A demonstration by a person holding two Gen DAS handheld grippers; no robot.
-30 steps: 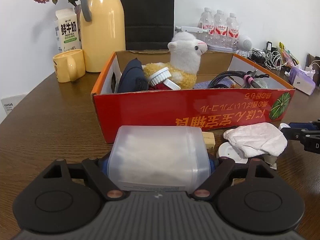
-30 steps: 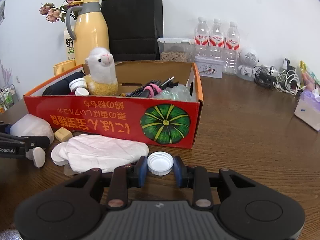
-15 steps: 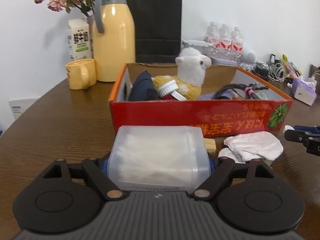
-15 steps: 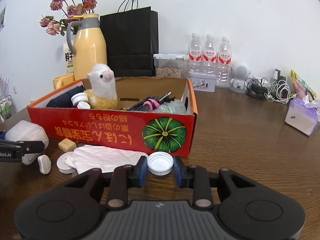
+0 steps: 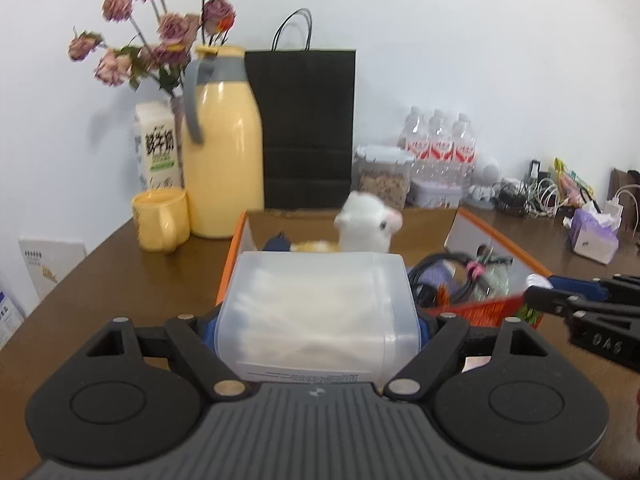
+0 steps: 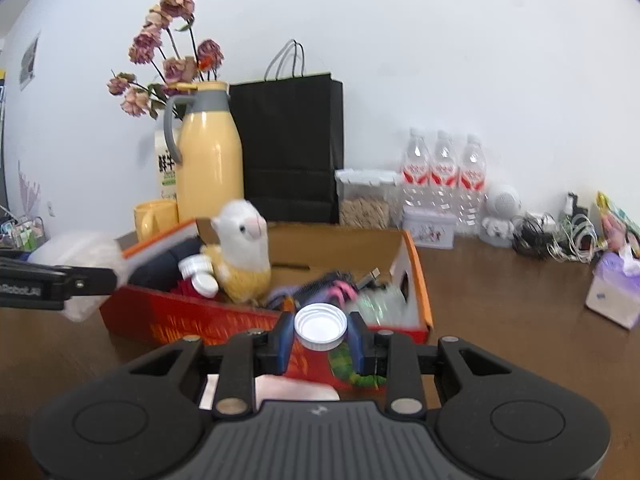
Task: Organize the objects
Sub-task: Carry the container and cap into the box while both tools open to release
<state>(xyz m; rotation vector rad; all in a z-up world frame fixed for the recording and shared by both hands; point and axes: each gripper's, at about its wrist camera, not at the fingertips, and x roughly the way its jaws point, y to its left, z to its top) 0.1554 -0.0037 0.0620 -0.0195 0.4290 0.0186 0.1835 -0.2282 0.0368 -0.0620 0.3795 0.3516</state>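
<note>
My left gripper (image 5: 318, 320) is shut on a wide translucent plastic jar (image 5: 316, 312), held on its side above the table in front of the red cardboard box (image 5: 486, 310). My right gripper (image 6: 321, 338) is shut on a white screw cap (image 6: 321, 326), lifted near the box's front right corner (image 6: 416, 320). In the right wrist view the jar (image 6: 76, 250) and left gripper (image 6: 60, 280) show at the left. The box holds a white alpaca plush (image 6: 242, 248), a dark pouch (image 6: 160, 260), black cables (image 5: 448, 276) and clear plastic (image 6: 380, 304).
A yellow thermos (image 5: 222, 156), yellow mug (image 5: 160, 220), milk carton (image 5: 156, 146) and dried flowers (image 5: 156, 46) stand at the back left. A black paper bag (image 5: 304, 128), water bottles (image 5: 438, 146), cables (image 6: 552, 236) and a tissue pack (image 6: 616, 288) line the back. White cloth (image 6: 296, 390) lies under the right gripper.
Both grippers have risen from the table with the jar and the cap held, and now look over the box's front wall into it. The cloth and small items dropped out of sight.
</note>
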